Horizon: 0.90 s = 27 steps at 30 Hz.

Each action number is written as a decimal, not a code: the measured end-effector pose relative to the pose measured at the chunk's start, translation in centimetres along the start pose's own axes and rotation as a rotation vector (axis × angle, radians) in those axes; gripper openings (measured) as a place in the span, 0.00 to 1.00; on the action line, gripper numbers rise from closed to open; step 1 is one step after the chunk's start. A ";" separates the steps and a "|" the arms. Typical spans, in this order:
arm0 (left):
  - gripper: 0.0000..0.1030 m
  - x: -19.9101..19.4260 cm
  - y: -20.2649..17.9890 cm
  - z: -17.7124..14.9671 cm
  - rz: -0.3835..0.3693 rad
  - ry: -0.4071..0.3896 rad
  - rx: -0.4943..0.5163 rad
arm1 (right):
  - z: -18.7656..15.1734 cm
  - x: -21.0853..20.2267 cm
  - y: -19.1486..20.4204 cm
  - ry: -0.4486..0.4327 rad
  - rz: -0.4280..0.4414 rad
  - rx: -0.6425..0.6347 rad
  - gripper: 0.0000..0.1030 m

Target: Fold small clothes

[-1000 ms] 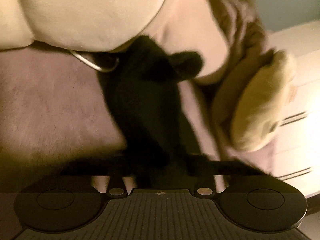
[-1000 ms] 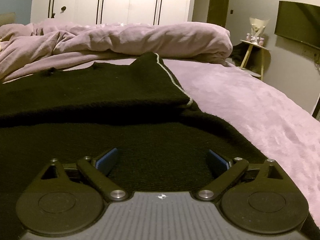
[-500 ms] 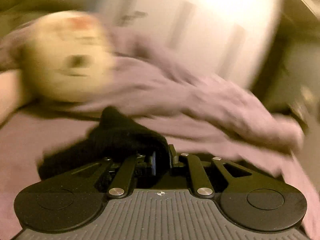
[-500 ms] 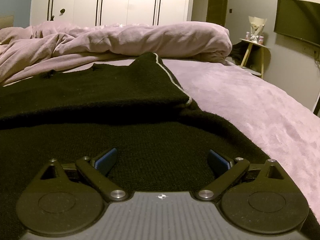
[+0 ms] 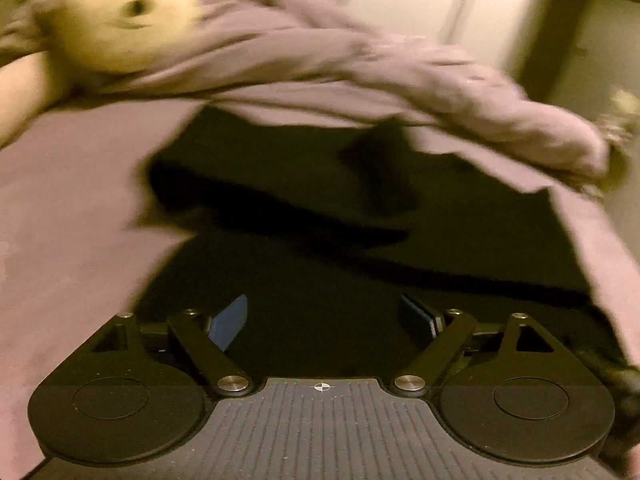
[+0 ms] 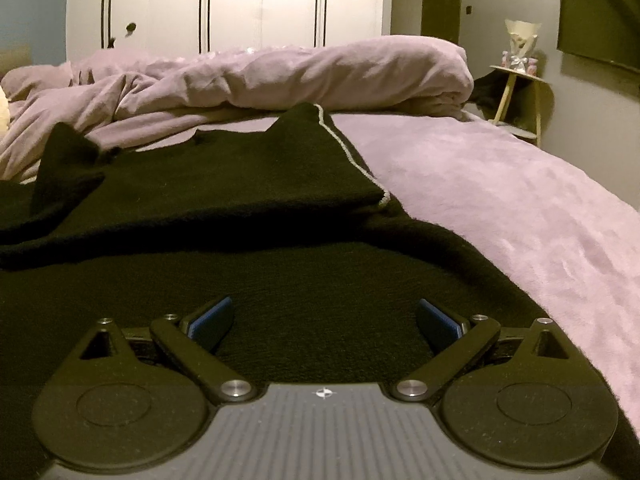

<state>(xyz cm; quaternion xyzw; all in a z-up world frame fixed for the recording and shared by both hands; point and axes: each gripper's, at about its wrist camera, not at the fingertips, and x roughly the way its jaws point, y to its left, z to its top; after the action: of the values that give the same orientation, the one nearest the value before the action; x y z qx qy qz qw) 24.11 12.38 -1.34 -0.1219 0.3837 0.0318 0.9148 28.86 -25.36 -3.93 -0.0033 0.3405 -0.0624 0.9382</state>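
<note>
Black garment (image 6: 240,184) with pale edging lies on lilac bedspread (image 6: 500,200).

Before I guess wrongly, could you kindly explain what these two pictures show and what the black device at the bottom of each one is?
Each picture comes from a camera on a hand-held gripper that a person carries, looking forward along its two blue-padded fingers. One view is from the left gripper, the other from the right gripper. Both hang over a black garment, partly folded, on a purple bed. The left fingers are opening with nothing between them; the right are open and hold nothing. A plush toy and a bunched duvet lie behind.
</note>
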 end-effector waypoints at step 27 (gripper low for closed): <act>0.88 0.6 7.4 -2.8 0.035 -0.009 -0.111 | 9.6 5.7 14.0 0.056 0.272 0.053 0.52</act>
<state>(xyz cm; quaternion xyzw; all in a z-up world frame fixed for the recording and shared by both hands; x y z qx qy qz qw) 21.44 18.84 -5.15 -0.1655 0.3795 0.0695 0.9076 40.94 -12.52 -0.94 0.0692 0.3619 0.0565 0.9279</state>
